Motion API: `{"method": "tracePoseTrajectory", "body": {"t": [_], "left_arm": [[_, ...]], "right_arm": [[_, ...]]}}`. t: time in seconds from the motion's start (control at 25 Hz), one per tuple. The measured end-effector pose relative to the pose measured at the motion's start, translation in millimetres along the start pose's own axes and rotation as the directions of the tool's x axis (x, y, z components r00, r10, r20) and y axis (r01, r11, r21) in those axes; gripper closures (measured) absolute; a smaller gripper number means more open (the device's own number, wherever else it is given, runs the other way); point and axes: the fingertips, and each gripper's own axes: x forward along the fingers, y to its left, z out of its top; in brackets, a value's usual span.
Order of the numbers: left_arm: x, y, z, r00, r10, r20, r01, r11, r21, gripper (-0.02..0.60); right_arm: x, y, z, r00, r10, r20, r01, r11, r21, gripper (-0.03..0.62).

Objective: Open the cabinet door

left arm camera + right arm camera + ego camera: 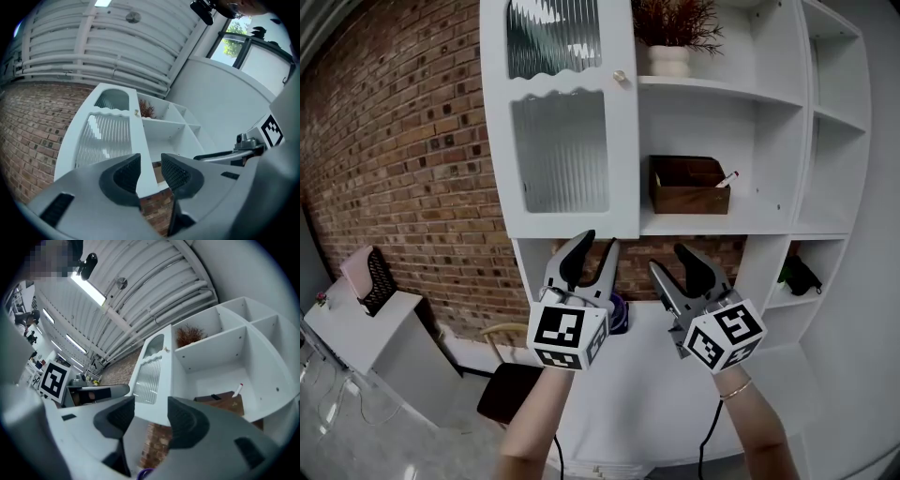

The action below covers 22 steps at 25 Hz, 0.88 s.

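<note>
Brick wall (403, 141) is filling the left side. A low white side cabinet (366, 337) is standing against it, far left, and is carrying a pink item (358, 267). Right of that a wooden chair (508, 389) with a dark seat is sitting by the wall.

I am looking at the white shelf unit (769, 122) next. The cabinet door (622, 150) is hanging on its left section, up high. It is looking closed, flush with the unit. Its ribbed glass panel (561, 155) is taking up most of it, and a small gold knob (620, 76) is sitting near its upper right edge.

I am holding the left gripper (596, 242) just below the door's bottom edge, pointing up at it. In the left gripper view its jaws are standing apart with nothing gripped; the door's right edge is showing in the gap, farther off and untouched. The right gripper (667, 258) is sitting just right of it, the two near each other but apart. In the right gripper view those jaws are also standing apart and holding nothing, with only the door's lower corner showing beyond. A bracelet (736, 389) is showing on the right wrist.

Right of the door, a reddish dried plant (675, 23) in a white pot (668, 61) is standing on the upper shelf. A wooden box (689, 187) is sitting on the shelf below, with a pen (727, 177) sticking out at its right. A dark object (797, 275) is lying in the lower right cubby; I cannot tell what it is.
</note>
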Motion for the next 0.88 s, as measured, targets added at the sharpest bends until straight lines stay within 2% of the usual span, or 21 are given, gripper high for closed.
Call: {"method": "tracePoseTrajectory", "body": {"t": [0.4,0.64,0.88], "left_arm": [[69,19,56,0.995,0.028,0.093,-0.043,0.987,0.158,0.457],[101,34,82,0.990,0.067,0.127,-0.098,0.963,0.249,0.457],[129,47,103,0.985,0.096,0.144,-0.136,0.945,0.297,0.457]], "right_arm": [[50,-30,26,0.997,0.049,0.057,-0.047,0.998,-0.028,0.384],[71,-40,33,0.994,0.079,0.070,-0.077,0.997,-0.024,0.385],[88,-48,40,0.990,0.108,0.090,-0.105,0.994,-0.029,0.385]]}}
